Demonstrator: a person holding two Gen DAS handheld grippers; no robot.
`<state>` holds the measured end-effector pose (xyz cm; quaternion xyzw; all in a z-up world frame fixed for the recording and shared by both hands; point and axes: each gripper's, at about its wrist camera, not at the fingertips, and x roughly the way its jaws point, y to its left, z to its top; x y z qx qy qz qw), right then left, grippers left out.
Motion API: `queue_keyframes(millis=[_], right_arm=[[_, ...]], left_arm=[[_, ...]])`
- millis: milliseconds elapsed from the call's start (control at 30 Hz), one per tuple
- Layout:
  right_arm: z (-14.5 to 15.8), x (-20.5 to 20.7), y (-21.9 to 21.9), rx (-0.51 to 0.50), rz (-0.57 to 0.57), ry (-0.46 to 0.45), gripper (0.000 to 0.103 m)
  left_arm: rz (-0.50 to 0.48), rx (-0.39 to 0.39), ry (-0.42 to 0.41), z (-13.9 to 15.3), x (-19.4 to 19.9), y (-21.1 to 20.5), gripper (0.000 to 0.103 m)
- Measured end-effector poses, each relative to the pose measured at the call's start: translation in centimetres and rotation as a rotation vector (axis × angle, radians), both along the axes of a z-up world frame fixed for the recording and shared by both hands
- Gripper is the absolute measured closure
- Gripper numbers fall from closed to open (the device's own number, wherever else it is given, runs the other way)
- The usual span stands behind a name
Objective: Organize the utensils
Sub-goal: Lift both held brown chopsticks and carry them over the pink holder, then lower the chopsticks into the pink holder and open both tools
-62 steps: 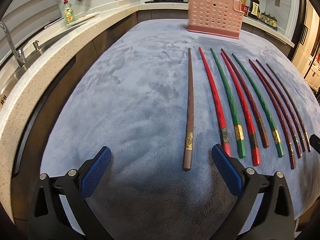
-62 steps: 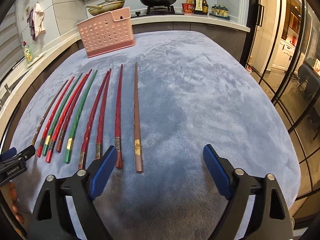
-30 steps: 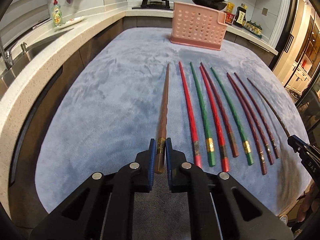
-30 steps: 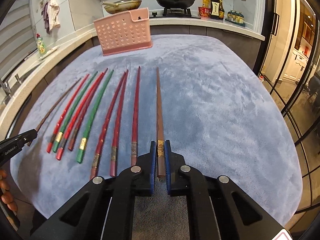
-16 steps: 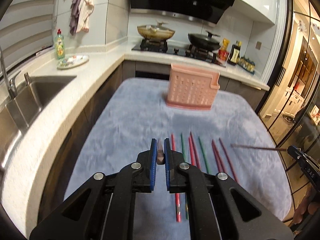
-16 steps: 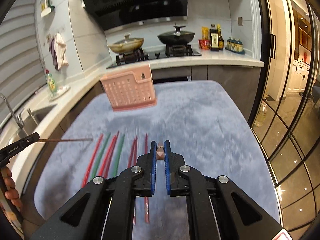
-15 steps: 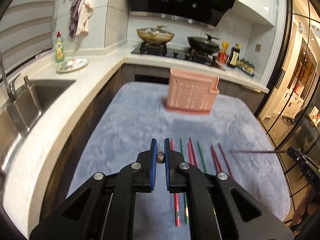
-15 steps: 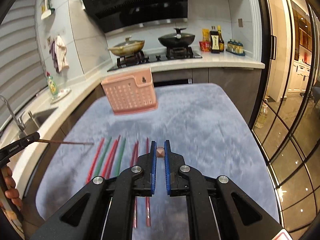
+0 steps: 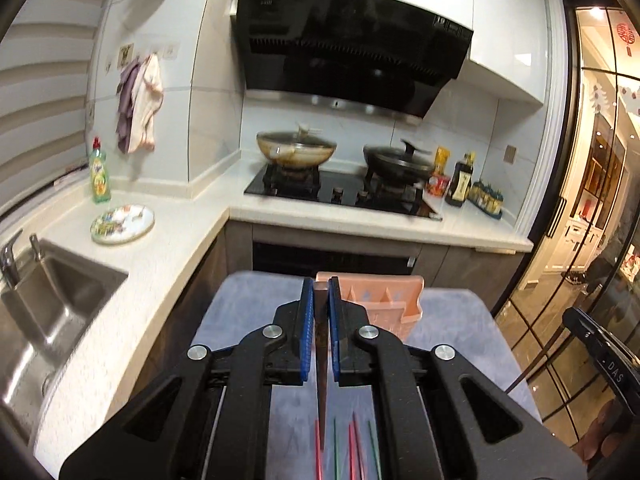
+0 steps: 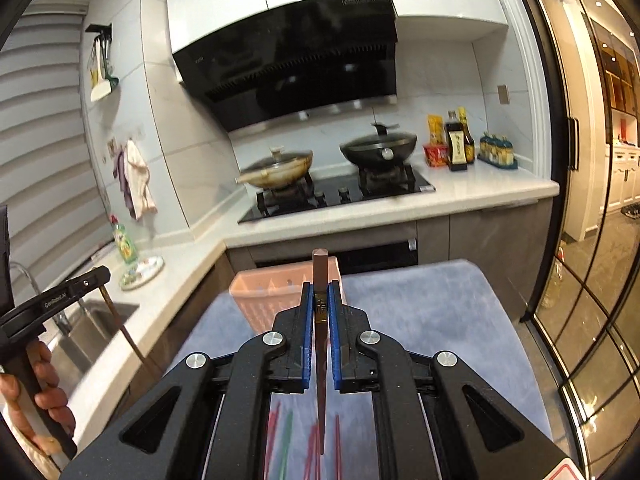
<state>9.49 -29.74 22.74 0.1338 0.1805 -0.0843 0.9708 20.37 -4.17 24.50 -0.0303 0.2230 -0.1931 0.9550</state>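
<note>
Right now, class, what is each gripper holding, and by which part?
Each holds one brown chopstick near its thick top end, tip hanging down: the left gripper grips its brown chopstick; the right gripper grips the other brown chopstick.

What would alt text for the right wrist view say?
The right gripper is shut on a brown chopstick held upright, thick end up, above a grey mat. A pink holder stands behind it, and more chopsticks lie blurred below.
</note>
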Motion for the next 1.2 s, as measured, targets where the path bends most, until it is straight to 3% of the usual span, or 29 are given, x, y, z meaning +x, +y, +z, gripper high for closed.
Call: queue_keyframes(millis=[233,433,667,1000,1100,1200], right_arm=[[4.9,7.9,-0.8,0.037,0.018,-0.122,0.096],[5.8,14.3,-1.0,0.046,0.014,-0.155,0.096],[1.9,19.6,-1.8,0.059,0.012,-0.088,0.096],[-4.6,20.9,-2.9,0.078,0.019,0.039,0.094],[-4.8,20.4,-2.9,0.074,0.016,0.043,0.09],[-4.1,19.0,-2.8,0.065,0.013,0.025,0.073]], left_arm=[[0.016,-0.09,-0.144,5.4,4.6,-3.1,0.096],[0.047,-0.091,-0.17,6.4,9.7,-6.3,0.096],[0.046,-0.054,-0.123,3.1,13.9,-8.1,0.096],[0.031,-0.008,0.012,-3.7,16.1,-7.7,0.096],[0.031,-0.008,0.038,-4.5,16.1,-7.3,0.096],[0.044,0.011,0.067,-4.9,15.7,-6.7,0.09]])
